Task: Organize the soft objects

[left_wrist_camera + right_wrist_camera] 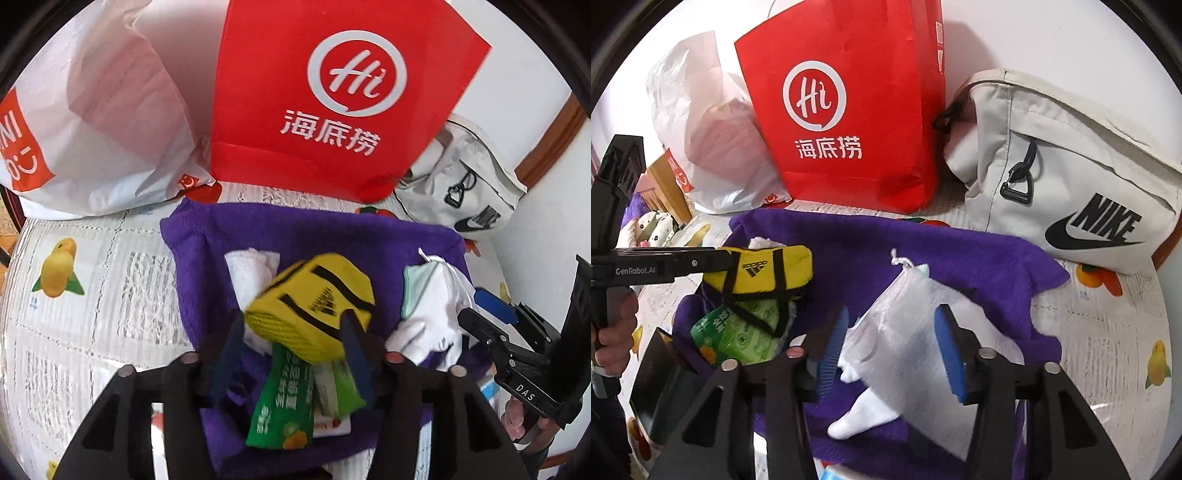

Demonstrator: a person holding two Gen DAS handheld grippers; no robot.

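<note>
A purple towel [295, 229] [960, 258] lies spread on the table. My left gripper [291, 332] is shut on a small yellow Adidas pouch [314, 299] [764, 267] and holds it above green snack packets [284, 410] [738, 332] and a white rolled cloth [247, 266]. My right gripper [890, 343] is open around a white mesh drawstring bag [901, 325] [432, 295] that lies on the towel with a white sock [864, 410] beside it.
A red paper bag [332, 92] [849, 110], a white plastic bag [92, 110] [701, 129] and a grey Nike pouch [461, 184] [1071, 177] stand at the back. The tablecloth [92, 295] has a fruit print.
</note>
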